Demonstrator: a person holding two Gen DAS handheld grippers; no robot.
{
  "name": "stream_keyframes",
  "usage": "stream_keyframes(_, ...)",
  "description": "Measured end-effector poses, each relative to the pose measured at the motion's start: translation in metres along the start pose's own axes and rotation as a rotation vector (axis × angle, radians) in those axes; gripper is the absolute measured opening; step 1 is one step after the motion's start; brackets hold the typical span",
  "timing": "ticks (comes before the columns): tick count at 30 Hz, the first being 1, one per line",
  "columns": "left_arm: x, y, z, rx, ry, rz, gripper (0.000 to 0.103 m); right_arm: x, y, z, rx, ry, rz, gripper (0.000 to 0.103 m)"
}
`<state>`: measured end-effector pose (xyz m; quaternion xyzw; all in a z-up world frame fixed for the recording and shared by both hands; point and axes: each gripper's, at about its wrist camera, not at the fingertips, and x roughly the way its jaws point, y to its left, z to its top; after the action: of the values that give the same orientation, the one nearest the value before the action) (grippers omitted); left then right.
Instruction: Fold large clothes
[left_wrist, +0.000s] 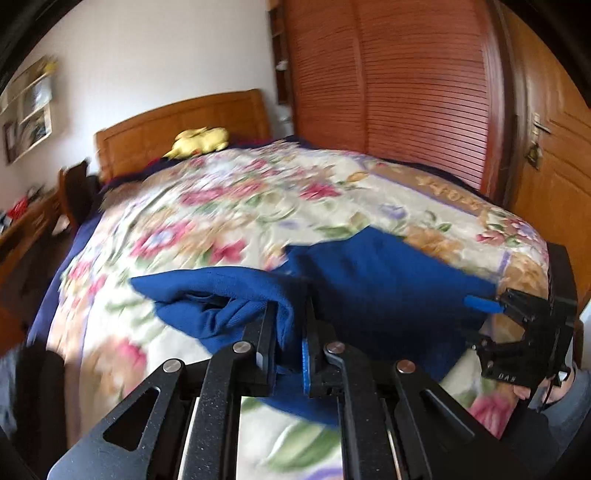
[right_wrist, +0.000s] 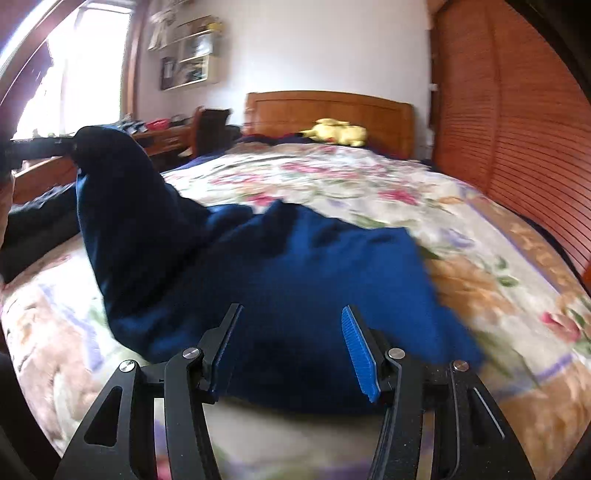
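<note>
Right now I am pinching a bunched fold of the blue garment (left_wrist: 369, 280) in my left gripper (left_wrist: 290, 314), its jaws drawn almost together with the cloth squeezed between the pads. In the right wrist view that same gripper is showing at the far left edge, holding a peak of cloth up off the bed so the fabric is draping down from it in a dark cone.

My right gripper (right_wrist: 291, 321) is hovering just above the near part of the garment with its jaws standing about half apart; the blue ribbed pad (right_wrist: 360, 354) is facing inward and nothing is caught between the fingers. The rest of the garment is lying spread over the floral bedspread (left_wrist: 229, 206), toward the near side of the bed.

The cloth is looking plain, deep royal blue, soft and knit-like, rumpled and doubled over on itself; motion blur is smearing its edges, so I cannot tell sleeves from body.

I am counting one blue garment, two grippers, one yellow plush toy (right_wrist: 338, 133) resting by the wooden headboard (right_wrist: 328, 110), and one louvred wardrobe (left_wrist: 391, 92) standing beside the bed.
</note>
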<state>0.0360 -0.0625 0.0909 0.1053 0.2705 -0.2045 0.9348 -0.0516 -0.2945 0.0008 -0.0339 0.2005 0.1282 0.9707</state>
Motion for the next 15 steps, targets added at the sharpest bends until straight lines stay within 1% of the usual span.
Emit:
stream_keyframes(2,0.012,-0.025,0.018,0.044,0.003,-0.024,0.01,-0.011,-0.019,-0.005,0.039,-0.016,-0.03,0.056)
stream_keyframes(3,0.018,-0.038,0.027,0.068,0.007,-0.038,0.01,-0.016,-0.028,-0.008,0.066,-0.03,-0.031,0.056)
stream_keyframes(6,0.032,-0.092,0.046,0.157,0.01,-0.091,0.009,-0.03,-0.057,-0.018,0.14,-0.042,-0.073,0.056)
stream_keyframes(9,0.036,-0.137,0.058,0.219,0.0,-0.156,0.008,-0.041,-0.083,-0.03,0.198,-0.041,-0.108,0.056)
stream_keyframes(11,0.033,-0.161,0.063,0.246,-0.009,-0.205,0.008,-0.047,-0.094,-0.037,0.226,-0.034,-0.128,0.056)
stream_keyframes(12,0.031,-0.176,0.064,0.26,-0.011,-0.243,0.008,-0.052,-0.094,-0.04,0.232,-0.034,-0.134,0.056)
stream_keyframes(14,0.03,-0.194,0.062,0.286,-0.007,-0.267,0.008,-0.057,-0.098,-0.044,0.238,-0.029,-0.144,0.056)
stream_keyframes(15,0.032,-0.202,0.059,0.297,-0.001,-0.266,0.008,-0.058,-0.099,-0.044,0.241,-0.028,-0.144,0.056)
